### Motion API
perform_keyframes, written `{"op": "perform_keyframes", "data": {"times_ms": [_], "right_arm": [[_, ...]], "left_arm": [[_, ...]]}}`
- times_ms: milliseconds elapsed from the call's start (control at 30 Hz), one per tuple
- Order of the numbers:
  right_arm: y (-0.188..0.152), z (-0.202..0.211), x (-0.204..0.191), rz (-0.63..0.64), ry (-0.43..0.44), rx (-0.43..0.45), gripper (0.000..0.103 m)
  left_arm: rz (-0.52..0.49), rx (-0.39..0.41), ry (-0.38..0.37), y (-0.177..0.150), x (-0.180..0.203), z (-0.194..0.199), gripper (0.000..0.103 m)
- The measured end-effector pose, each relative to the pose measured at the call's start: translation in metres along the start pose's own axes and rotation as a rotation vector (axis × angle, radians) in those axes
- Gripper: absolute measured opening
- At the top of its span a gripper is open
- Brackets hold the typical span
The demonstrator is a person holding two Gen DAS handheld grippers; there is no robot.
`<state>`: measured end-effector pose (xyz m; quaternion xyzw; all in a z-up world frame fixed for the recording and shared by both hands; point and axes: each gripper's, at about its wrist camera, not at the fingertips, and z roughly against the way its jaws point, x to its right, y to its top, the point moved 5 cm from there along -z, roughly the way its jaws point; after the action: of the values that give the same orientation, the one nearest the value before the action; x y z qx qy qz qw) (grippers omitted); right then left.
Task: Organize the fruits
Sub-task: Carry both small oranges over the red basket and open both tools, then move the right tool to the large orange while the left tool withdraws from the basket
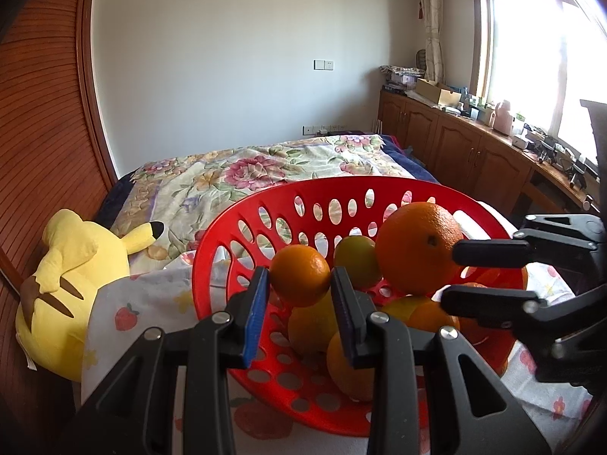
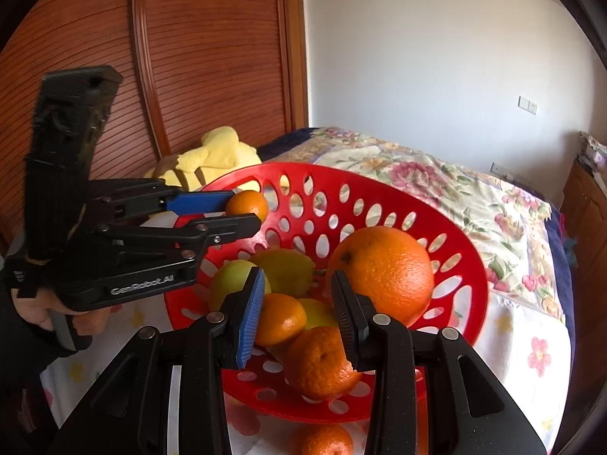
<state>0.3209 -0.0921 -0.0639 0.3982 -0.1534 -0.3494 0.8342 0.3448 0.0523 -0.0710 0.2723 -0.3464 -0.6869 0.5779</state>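
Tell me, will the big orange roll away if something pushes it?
Probably. The big orange is round and seems to rest on top of smaller fruit, so a nudge could send it rolling. The sloped wall of the red basket would likely catch it. Its dimpled peel should give fingers some grip.

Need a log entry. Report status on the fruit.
Left tongs shut on small orange at red basket rim. Right tongs shut, empty, beside big orange. One mandarin outside basket.

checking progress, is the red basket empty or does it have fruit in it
It has fruit: the red basket holds several oranges and yellow-green fruits, piled together.
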Motion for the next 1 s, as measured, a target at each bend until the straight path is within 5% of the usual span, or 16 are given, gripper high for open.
{"op": "perform_keyframes", "data": {"times_ms": [633, 1000], "right_arm": [[-0.014, 0.034, 0.045, -0.08, -0.08, 0.038, 0.038], [-0.039, 0.059, 0.069, -0.131, -0.132, 0.037, 0.04]], "left_arm": [[-0.019, 0.009, 0.029, 0.014, 0.007, -0.002, 0.033], [-0.012, 0.073, 0.011, 0.003, 0.022, 0.042, 0.038]]}}
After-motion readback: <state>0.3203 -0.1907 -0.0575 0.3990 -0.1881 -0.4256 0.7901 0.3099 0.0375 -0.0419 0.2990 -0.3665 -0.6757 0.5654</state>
